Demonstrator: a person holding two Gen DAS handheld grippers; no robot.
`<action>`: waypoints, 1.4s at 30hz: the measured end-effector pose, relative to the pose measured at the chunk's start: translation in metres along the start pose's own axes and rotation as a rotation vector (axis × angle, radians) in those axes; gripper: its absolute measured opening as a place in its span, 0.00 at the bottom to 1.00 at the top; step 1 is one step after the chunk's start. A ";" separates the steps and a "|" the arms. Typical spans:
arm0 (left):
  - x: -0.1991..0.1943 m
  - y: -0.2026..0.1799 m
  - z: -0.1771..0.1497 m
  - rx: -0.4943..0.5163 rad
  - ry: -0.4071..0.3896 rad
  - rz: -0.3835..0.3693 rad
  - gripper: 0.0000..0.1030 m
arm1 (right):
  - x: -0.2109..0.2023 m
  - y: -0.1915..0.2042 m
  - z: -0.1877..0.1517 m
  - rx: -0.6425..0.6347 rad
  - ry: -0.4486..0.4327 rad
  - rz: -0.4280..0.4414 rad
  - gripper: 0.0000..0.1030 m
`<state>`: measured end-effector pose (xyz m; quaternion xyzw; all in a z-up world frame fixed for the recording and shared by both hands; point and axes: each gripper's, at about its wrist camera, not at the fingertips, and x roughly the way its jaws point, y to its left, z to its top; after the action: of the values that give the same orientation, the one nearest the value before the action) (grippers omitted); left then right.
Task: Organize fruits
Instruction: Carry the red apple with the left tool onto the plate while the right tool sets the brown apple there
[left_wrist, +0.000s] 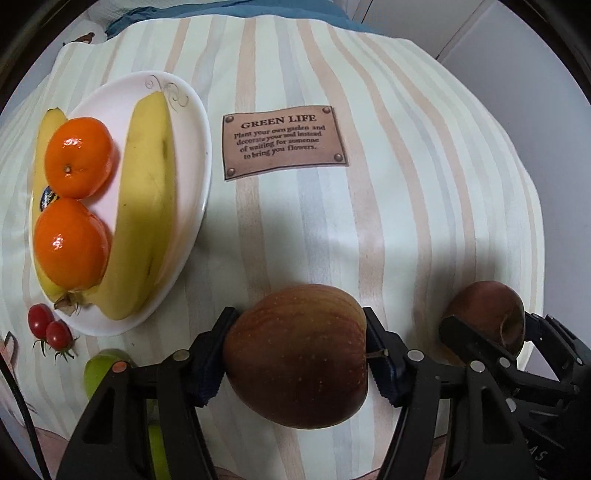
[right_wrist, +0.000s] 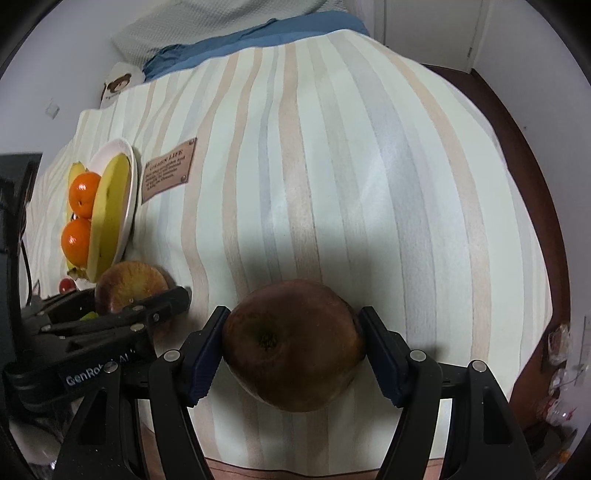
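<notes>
Red and waxy, both apples are looking smooth, firm and fairly heavy, so I'd guess they could slip or bruise if squeezed hard. Ahead-left of the left gripper, the plate is carrying bananas and oranges. That gripper is clamping the left apple across its widest part, stem sideways. Just right of it, the right gripper is pinching the right apple the same way, above the cloth.
</notes>
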<state>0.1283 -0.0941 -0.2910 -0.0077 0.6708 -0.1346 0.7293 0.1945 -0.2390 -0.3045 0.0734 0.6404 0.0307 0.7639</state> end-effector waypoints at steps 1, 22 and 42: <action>-0.005 0.002 -0.001 -0.007 -0.002 -0.007 0.61 | -0.003 -0.001 0.000 0.011 -0.005 0.005 0.71; -0.145 0.160 0.099 -0.036 -0.188 0.024 0.61 | -0.017 0.145 0.066 0.036 -0.097 0.296 0.70; -0.008 0.181 0.172 0.119 0.092 0.027 0.62 | 0.043 0.242 0.088 -0.145 -0.078 0.158 0.71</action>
<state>0.3297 0.0532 -0.3004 0.0509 0.6944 -0.1649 0.6986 0.3000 -0.0009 -0.2946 0.0695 0.5984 0.1341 0.7868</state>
